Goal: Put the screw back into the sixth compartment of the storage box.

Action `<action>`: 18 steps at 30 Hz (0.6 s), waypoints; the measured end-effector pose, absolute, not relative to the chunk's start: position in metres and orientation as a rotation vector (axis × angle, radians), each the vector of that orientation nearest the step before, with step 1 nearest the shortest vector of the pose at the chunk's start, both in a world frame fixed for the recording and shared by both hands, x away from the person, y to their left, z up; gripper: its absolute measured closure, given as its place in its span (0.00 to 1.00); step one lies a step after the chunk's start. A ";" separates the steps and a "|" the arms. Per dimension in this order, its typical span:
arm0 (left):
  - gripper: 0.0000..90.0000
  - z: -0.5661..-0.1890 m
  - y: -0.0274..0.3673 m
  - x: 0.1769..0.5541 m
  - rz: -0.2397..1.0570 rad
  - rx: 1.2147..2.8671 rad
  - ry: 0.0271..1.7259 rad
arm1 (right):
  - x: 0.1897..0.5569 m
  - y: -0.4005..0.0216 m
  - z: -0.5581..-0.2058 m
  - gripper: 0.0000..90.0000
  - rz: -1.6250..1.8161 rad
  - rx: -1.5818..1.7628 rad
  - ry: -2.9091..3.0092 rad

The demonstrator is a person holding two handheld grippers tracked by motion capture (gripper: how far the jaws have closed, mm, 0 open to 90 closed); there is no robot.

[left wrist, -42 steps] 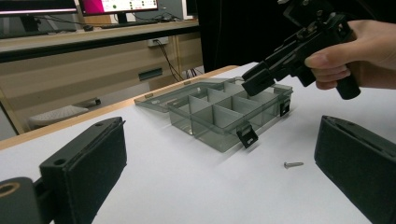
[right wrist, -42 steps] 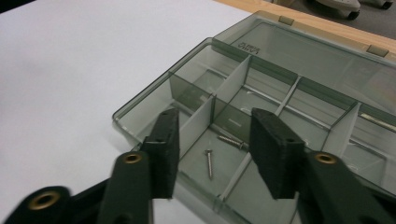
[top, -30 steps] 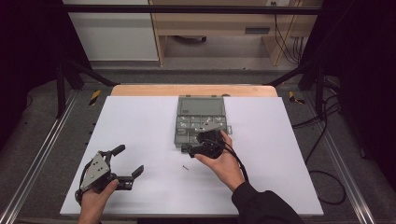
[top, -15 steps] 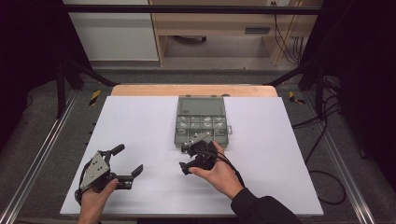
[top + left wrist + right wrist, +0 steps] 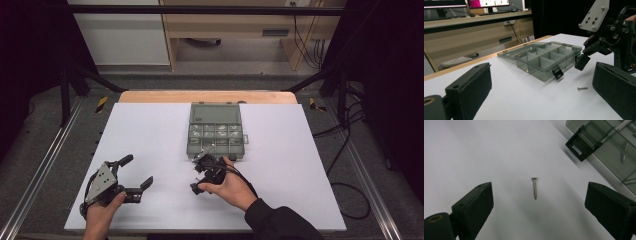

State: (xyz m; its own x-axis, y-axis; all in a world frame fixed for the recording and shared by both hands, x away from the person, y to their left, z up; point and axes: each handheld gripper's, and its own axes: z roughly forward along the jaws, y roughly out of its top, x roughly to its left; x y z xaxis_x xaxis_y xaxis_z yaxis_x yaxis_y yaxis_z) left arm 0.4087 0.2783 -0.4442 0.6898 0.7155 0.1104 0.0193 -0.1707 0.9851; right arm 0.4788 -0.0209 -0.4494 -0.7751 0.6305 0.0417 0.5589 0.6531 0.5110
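Grey-green compartment box [image 5: 216,131], lid open, at the white table's [image 5: 300,165] centre toward the far edge. Steel screw [image 5: 534,188] lying loose on the table just off the box's near edge. Right gripper [image 5: 202,176]: jaws spread wide, straddling the screw without contact. Left gripper [image 5: 134,173]: jaws open, empty, near the front-left corner.

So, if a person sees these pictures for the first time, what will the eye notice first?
Probably the small screw, lying alone on the white table between the open jaws of the right claw. Next comes the grey plastic box with its lid open, in the middle of the table, just beyond that claw; some compartments hold more screws. The left claw, also open, waits near the front left corner.
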 end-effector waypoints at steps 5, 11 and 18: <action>0.02 -0.444 0.278 0.409 0.684 1.636 0.609 | 0.480 -0.016 -0.450 0.11 0.731 0.983 2.754; 0.02 -0.444 0.278 0.409 0.688 1.644 0.608 | 0.482 -0.013 -0.450 0.23 0.698 0.962 2.752; 0.02 -0.444 0.278 0.409 0.685 1.639 0.611 | 0.485 -0.010 -0.450 0.45 0.697 0.946 2.741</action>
State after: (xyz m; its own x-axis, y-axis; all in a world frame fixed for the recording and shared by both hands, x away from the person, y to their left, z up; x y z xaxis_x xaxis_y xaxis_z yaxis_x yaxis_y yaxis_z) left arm 0.4087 0.2781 -0.4443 0.6890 0.7172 0.1049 0.0223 -0.1655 0.9860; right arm 0.4846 -0.0100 -0.4501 -0.7873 0.6165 0.0015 0.5424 0.6915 0.4770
